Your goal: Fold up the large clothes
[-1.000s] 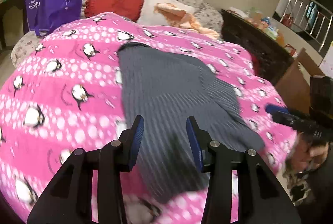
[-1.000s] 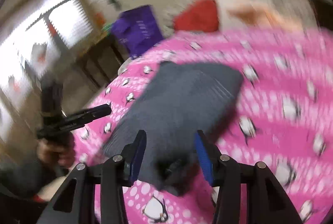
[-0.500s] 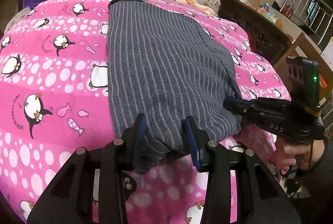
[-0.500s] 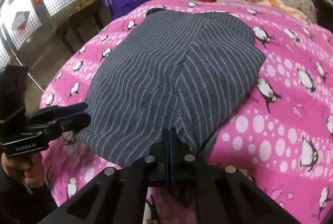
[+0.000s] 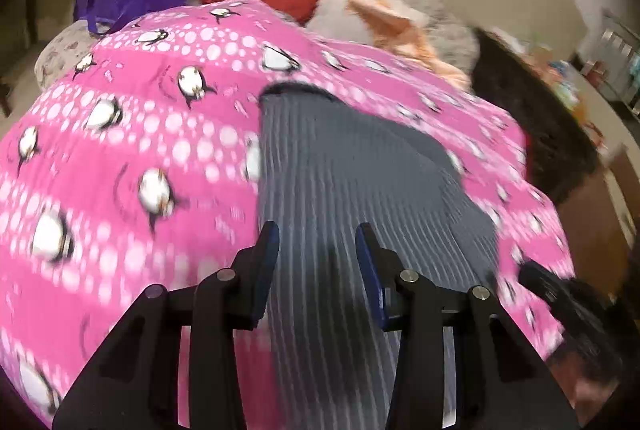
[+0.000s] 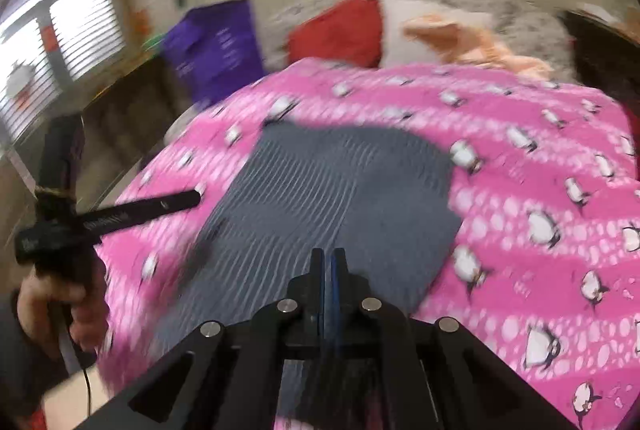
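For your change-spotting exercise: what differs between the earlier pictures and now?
The left gripper has pulled back above the garment, jaws open. The right gripper has pulled back and up, shut; whether it holds cloth is unclear. Garment stays on the blanket.

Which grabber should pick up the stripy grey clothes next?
Probably the left gripper: its jaws stand open right over the grey striped garment. The right gripper is shut, so it would need to open first.

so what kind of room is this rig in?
Most likely a home bedroom. The grey striped garment lies on a bed under a pink penguin blanket, with a red pillow and a white pillow at its head, and a blinded window to the side.
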A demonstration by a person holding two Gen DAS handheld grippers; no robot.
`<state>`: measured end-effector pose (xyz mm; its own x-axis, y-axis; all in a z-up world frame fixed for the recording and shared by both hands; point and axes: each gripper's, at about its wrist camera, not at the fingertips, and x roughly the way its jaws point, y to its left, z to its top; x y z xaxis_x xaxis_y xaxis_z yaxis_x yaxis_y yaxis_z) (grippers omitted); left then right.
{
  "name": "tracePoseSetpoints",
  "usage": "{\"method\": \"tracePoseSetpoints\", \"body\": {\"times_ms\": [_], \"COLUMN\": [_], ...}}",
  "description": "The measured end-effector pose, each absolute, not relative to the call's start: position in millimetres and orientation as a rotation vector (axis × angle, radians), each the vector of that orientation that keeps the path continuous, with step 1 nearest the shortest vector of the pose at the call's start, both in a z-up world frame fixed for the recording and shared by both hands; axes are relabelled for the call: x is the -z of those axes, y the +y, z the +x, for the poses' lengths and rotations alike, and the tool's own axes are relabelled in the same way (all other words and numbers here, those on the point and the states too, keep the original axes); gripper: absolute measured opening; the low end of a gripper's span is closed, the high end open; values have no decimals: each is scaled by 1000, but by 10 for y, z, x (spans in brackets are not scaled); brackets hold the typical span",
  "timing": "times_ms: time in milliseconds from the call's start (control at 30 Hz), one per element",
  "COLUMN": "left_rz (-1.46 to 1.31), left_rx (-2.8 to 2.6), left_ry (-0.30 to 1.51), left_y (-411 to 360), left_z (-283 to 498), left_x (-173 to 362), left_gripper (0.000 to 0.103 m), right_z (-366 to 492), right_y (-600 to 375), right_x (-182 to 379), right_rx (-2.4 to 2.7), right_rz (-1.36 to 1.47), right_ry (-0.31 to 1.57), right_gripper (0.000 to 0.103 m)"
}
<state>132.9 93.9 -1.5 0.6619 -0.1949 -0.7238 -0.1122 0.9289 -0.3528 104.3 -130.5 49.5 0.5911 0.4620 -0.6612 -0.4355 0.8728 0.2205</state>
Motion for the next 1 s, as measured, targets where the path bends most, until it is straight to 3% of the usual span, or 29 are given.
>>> {"method": "tracePoseSetpoints", "body": {"times_ms": [300, 533, 1000], "left_rz": [-378, -275, -199], "left_rx": [25, -56, -107], "left_ry": [1000, 921, 832], "left_y": [585, 401, 174], "left_z": [1827, 1372, 670], "left_x": [556, 64, -414], "left_gripper": [38, 38, 38], "right_z": [1615, 933, 35], "right_y": [-1182, -1463, -1622], "right_x": [113, -405, -572], "right_rx": [-473, -509, -488], "right_rz": [118, 38, -73], "right_ry": [1023, 797, 715], "right_gripper": [3, 3, 3]}}
